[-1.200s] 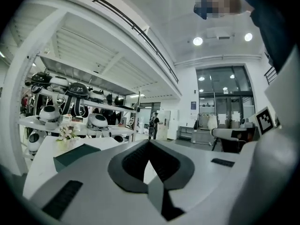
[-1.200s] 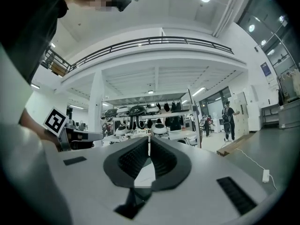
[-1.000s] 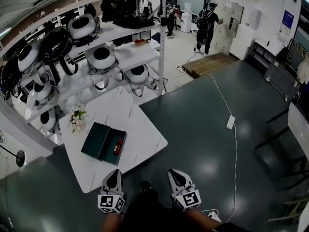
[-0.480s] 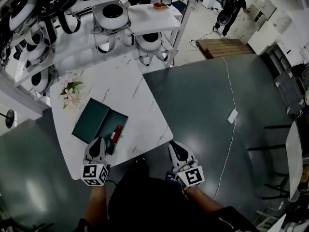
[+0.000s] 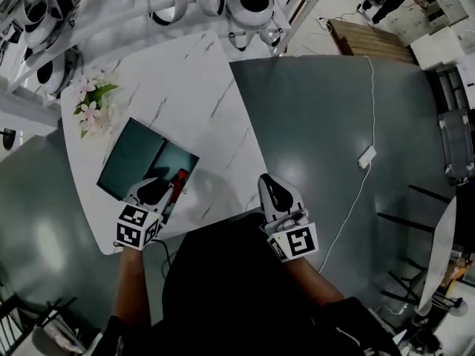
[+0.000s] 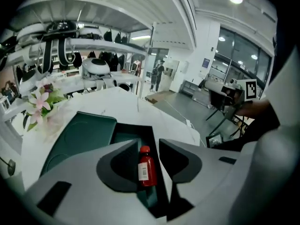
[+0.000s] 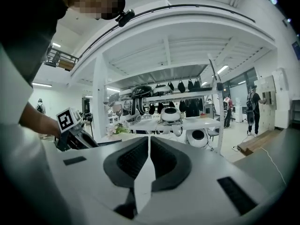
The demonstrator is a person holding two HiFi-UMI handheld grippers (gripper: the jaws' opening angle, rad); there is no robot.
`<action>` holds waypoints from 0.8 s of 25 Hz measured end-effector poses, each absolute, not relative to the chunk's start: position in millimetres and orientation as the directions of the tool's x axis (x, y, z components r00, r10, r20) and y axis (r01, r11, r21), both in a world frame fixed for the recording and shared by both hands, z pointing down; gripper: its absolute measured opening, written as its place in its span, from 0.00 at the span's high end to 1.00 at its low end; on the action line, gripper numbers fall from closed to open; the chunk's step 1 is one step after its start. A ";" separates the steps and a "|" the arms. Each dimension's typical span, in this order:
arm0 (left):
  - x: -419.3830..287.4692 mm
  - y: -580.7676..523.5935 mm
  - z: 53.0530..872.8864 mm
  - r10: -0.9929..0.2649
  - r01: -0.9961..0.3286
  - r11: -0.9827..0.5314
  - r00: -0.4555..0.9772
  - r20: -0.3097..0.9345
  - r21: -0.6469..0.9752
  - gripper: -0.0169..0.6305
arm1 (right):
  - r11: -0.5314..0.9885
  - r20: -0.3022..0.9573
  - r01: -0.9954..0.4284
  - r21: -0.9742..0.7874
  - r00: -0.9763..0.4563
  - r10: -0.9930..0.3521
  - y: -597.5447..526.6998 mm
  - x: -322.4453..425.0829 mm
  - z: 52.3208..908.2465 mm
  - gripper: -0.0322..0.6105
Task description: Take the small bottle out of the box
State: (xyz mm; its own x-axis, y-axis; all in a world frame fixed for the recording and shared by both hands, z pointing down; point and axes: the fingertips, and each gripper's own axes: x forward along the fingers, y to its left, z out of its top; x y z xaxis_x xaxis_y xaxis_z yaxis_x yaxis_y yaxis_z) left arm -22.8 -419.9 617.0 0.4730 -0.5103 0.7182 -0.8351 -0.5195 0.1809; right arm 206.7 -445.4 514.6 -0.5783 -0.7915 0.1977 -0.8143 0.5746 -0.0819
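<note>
A small red bottle [image 5: 179, 181] with a white label lies in the open dark green box [image 5: 128, 162] on the white marble table [image 5: 200, 102]. My left gripper [image 5: 158, 192] hovers over the box's near end, tilted down. In the left gripper view the bottle [image 6: 146, 168] shows in the gap of the left gripper [image 6: 149, 143]; the jaws have just been opening and the pads do not press on it. My right gripper [image 5: 268, 182] hangs by the table's near right corner. Its jaws meet, shut on nothing, in the right gripper view [image 7: 148, 143].
Pink flowers [image 5: 92, 107] stand on the table beyond the box lid. Shelves with white round devices [image 5: 254, 6] line the far side. A power strip [image 5: 367, 156] and its cable lie on the dark floor to the right.
The left gripper has come forward and down over the box to the bottle, and its jaws have parted. The head view has tilted down, so table and box look nearer.
</note>
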 end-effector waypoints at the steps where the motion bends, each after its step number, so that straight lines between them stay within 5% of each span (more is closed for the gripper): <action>1: -21.9 -414.5 624.1 -0.471 -0.831 -0.518 0.473 0.745 0.200 0.73 | 0.578 0.208 -0.811 -0.097 -0.584 -0.785 -447.5 205.8 517.8 0.89; 12: -21.6 -396.0 694.3 -0.087 -0.792 -0.548 0.373 0.924 0.268 0.68 | 0.688 0.247 -0.706 -0.170 -0.706 -0.664 -510.9 213.0 555.1 0.89; 20: -22.2 -390.9 712.3 0.017 -0.821 -0.470 0.357 0.934 0.322 0.62 | 0.686 0.287 -0.694 -0.217 -0.717 -0.635 -528.8 229.2 575.5 0.89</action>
